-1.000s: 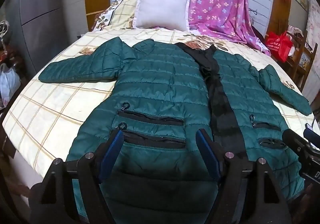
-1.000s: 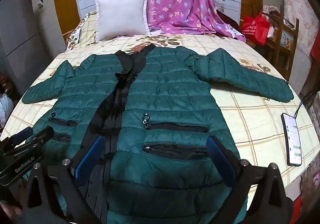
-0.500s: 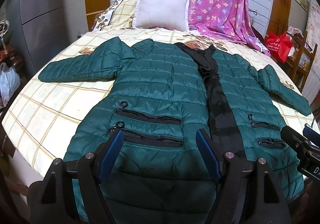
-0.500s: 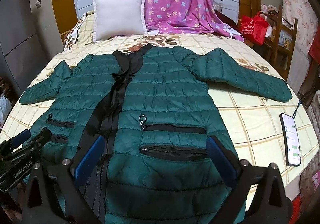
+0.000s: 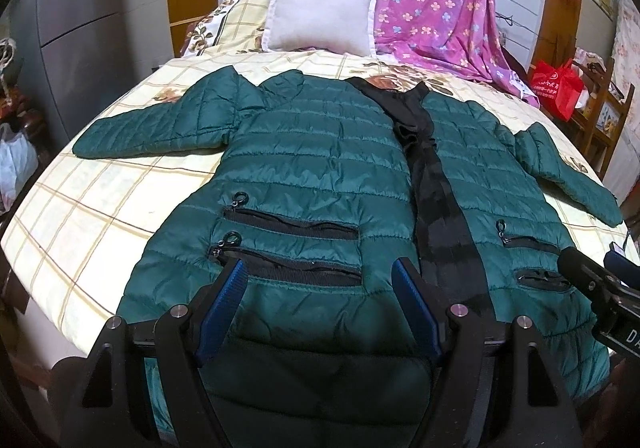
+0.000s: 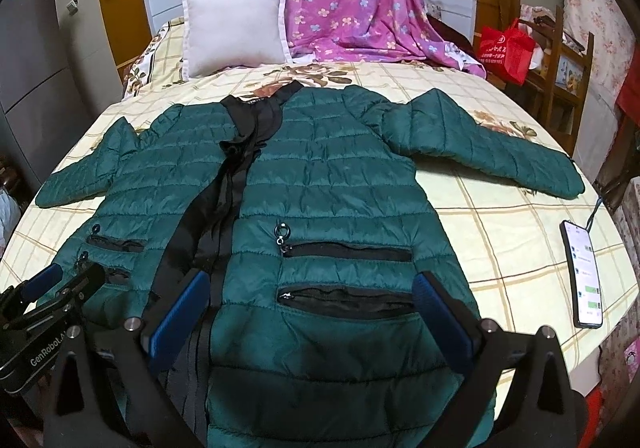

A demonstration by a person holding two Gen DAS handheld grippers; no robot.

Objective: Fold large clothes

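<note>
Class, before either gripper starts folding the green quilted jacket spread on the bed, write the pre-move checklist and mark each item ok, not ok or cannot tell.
1. Green quilted jacket lies flat, front up: ok.
2. Both sleeves spread outward: ok.
3. Left gripper open, holding nothing: ok.
4. Right gripper open, holding nothing: ok.
5. Black smartphone on the checked bedsheet is clear of the jacket: ok.
6. Front zip fully closed: cannot tell.
</note>
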